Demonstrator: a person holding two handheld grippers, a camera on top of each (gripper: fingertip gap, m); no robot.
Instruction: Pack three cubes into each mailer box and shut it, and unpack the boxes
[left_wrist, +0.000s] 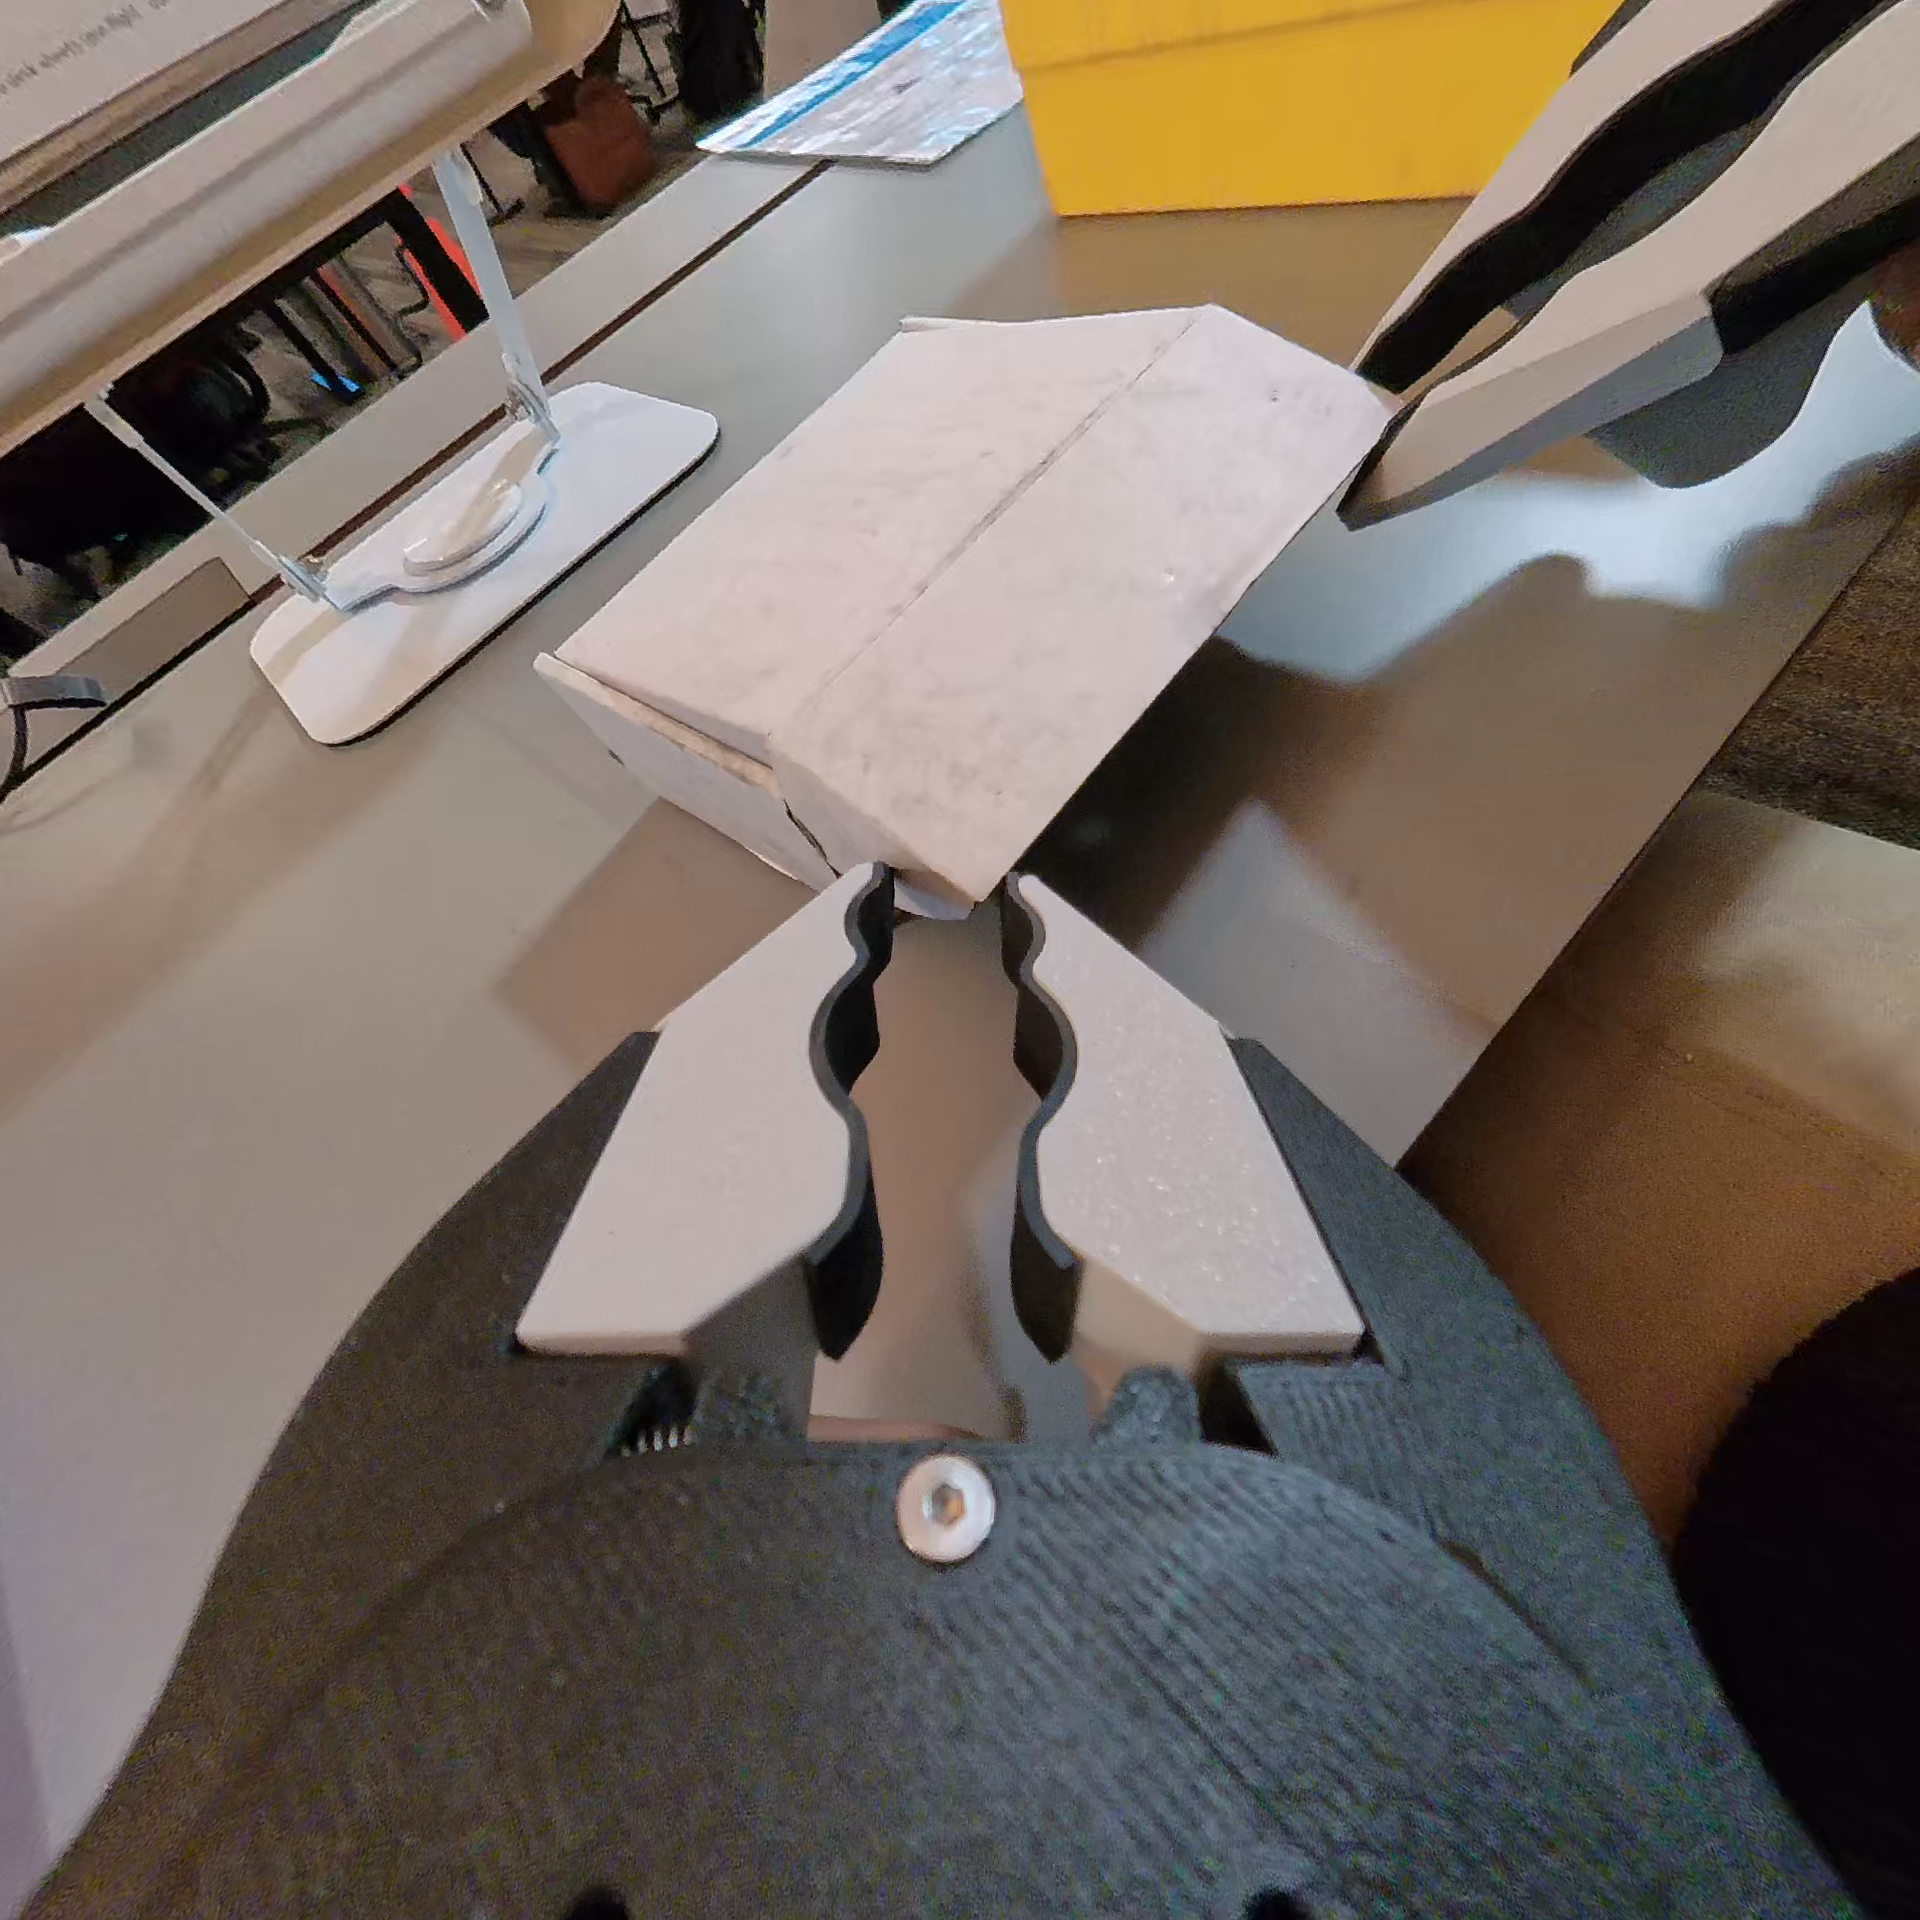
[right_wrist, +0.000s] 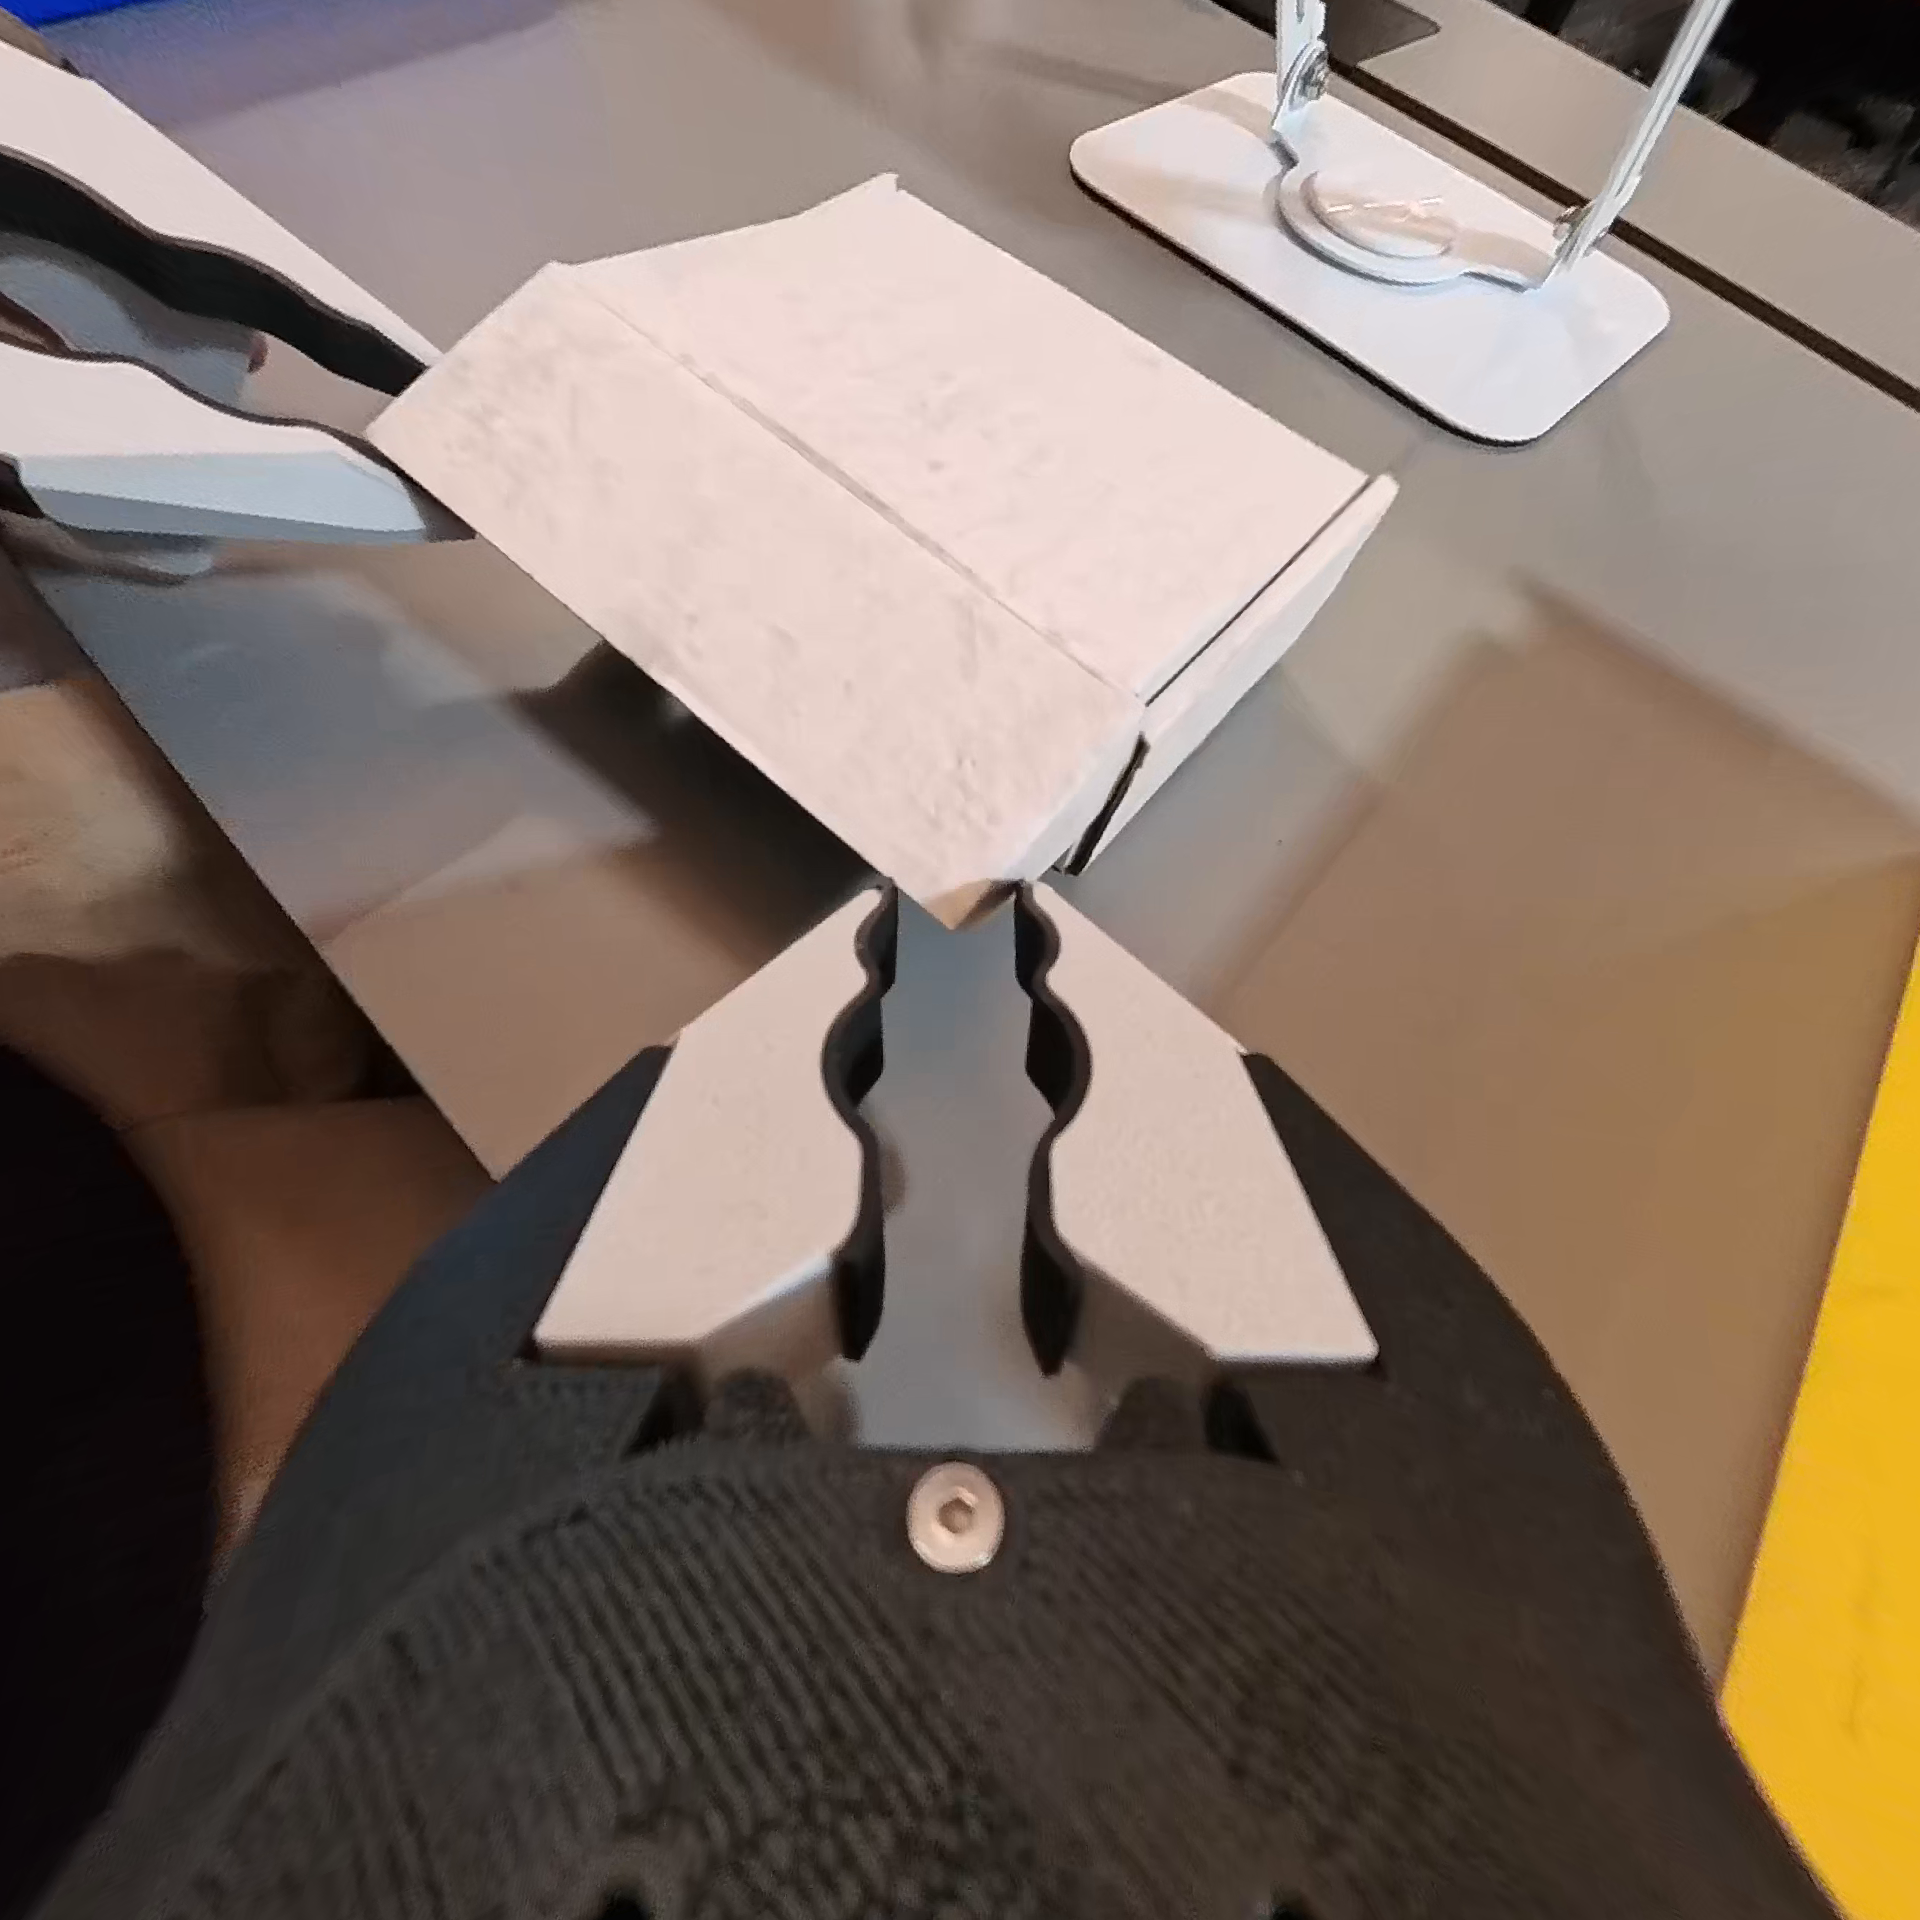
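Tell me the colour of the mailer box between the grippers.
White, scuffed with grey marks: the mailer box, clearest in the left wrist view.

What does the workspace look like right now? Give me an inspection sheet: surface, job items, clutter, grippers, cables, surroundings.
Surface: glossy grey table, bare near the box.
Job's things: one white mailer box, lid down, front flap sticking out untucked; no cubes seen.
Clutter: white stand base with metal legs; yellow box at the far edge.
Grippers: left gripper at one front corner of the flap, right gripper at the other; both narrowly parted, grip on the flap cannot be told.
Cables: a dark cable at the left table edge.
Surroundings: chairs and dark items beyond the table; a dark sleeve nearby.
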